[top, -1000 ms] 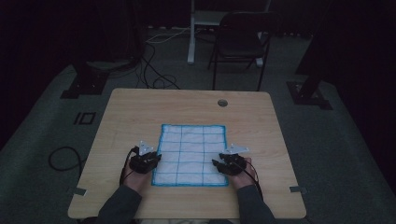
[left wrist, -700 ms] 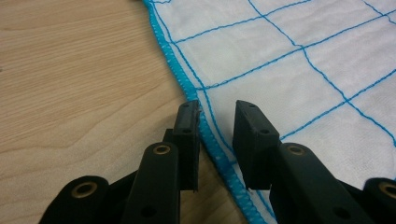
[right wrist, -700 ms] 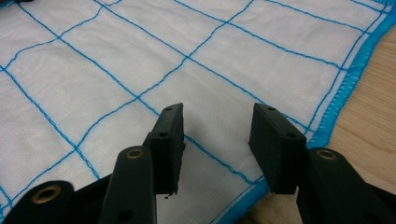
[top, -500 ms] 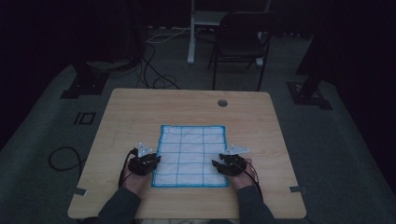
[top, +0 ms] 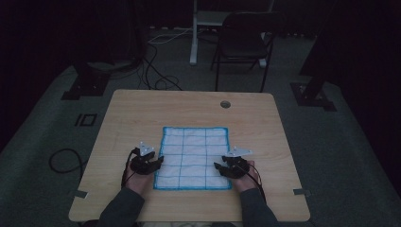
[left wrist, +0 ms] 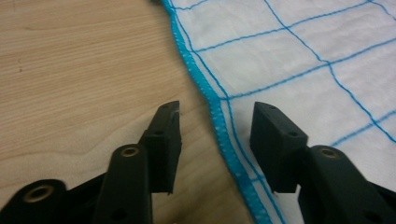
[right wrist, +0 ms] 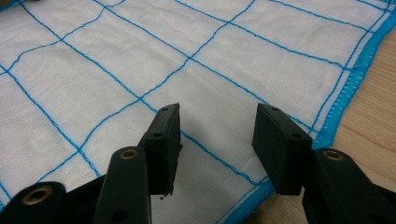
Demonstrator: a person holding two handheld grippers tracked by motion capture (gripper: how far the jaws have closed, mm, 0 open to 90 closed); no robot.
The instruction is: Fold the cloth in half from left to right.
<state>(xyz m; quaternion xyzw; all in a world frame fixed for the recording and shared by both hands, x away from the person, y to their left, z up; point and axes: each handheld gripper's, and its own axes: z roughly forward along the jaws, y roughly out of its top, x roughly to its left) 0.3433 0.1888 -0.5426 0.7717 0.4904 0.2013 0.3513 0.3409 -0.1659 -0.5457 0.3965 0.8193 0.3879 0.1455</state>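
The cloth (top: pixel 194 158) lay flat between both tongs, its blue hem crossing the left tongs' (left wrist: pixel 215 128) just-widened gap, the right tongs (right wrist: pixel 217 128) likewise spread, empty, over its near corner.

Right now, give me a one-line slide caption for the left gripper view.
Open left gripper straddling the blue hem of a white grid cloth lying flat on a wooden table.

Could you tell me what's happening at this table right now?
A person holds a gripper in each hand at the near corners of a white cloth with blue grid lines, spread flat on the wooden table. The left gripper straddles the cloth's blue edge, its jaws having just opened, pressing nothing. The right gripper hovers over the cloth just inside its edge, jaws also just opened wider. Neither grips the cloth.
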